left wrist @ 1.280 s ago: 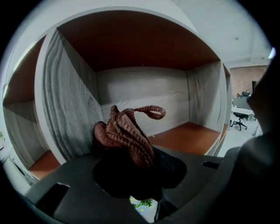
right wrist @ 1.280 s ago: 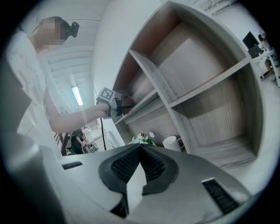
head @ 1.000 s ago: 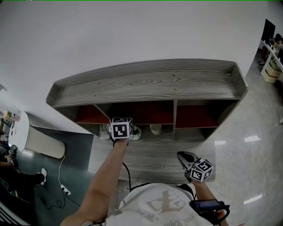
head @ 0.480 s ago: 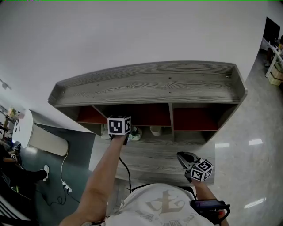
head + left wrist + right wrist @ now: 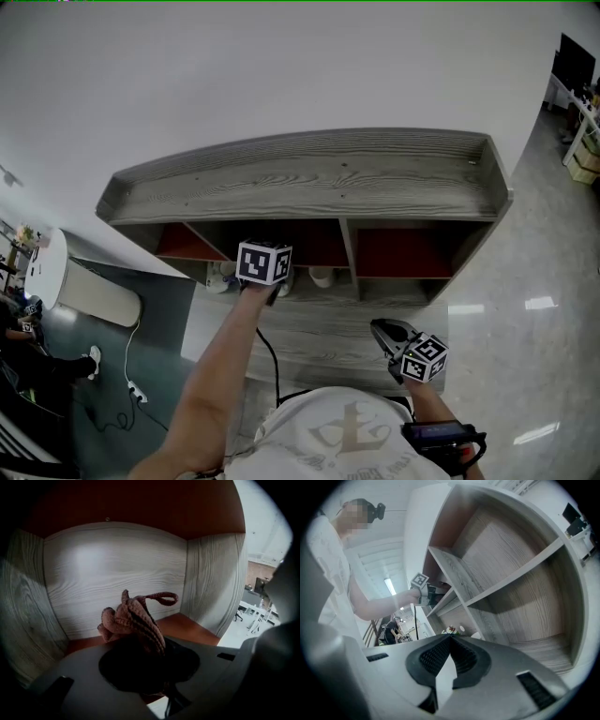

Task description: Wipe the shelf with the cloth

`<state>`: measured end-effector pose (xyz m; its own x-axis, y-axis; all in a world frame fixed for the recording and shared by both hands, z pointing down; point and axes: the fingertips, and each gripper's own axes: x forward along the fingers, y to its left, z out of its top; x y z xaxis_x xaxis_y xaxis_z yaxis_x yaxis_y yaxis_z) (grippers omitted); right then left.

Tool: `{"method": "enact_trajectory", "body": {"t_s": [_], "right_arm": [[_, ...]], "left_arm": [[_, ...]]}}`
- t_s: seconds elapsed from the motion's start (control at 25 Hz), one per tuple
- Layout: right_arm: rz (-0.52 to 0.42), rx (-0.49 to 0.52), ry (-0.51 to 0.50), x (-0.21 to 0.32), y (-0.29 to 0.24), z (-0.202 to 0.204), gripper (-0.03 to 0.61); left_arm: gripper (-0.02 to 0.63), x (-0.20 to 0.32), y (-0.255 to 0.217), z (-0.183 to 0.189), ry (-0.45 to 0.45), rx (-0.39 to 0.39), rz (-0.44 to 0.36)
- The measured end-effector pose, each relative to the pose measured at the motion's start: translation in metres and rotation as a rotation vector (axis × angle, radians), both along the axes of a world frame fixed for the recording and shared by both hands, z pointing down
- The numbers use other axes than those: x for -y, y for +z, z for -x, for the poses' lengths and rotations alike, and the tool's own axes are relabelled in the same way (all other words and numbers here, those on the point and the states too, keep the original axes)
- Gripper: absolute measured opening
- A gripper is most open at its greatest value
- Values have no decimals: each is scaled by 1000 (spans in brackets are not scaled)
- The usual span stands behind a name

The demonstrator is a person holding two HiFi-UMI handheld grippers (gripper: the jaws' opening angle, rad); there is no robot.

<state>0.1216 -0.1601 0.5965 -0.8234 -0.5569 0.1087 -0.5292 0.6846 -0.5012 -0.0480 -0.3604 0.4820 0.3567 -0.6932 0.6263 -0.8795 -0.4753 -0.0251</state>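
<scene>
A white shirt fills the bottom of the head view; its pale emblem is too faint to read. Just beyond it, low on the right, the right gripper hangs in front of the shelf, apart from it. Its marker cube bears black and white squares and no letters. In its own view the two ribbed pads meet at their tips, with nothing between them.

The left arm reaches forward and up, and its cube sits at the mouth of the middle compartment in the upper row. There the left gripper is clamped tight on the cloth, a brown-red knitted bunch with a loop sticking up from its top. The cloth is inside that compartment, above the red-brown floor and in front of the wood-grain back wall. Whether it touches either cannot be told.

One level down a white cup stands on the grey board. To the left of the shelf a white rounded unit stands on the floor by the plain white wall.
</scene>
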Motion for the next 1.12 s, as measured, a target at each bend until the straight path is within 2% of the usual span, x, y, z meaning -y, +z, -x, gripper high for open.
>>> {"method": "enact_trajectory", "body": {"t_s": [0.32, 0.76, 1.12], "right_arm": [[3, -10, -10, -4, 7, -27, 6], [5, -11, -10, -17, 11, -70, 6], [17, -15, -12, -32, 12, -77, 6]], "left_arm": [[115, -5, 2, -54, 118, -17, 79], [115, -17, 2, -107, 178, -64, 98], [112, -43, 1, -111, 166, -235, 174]]}}
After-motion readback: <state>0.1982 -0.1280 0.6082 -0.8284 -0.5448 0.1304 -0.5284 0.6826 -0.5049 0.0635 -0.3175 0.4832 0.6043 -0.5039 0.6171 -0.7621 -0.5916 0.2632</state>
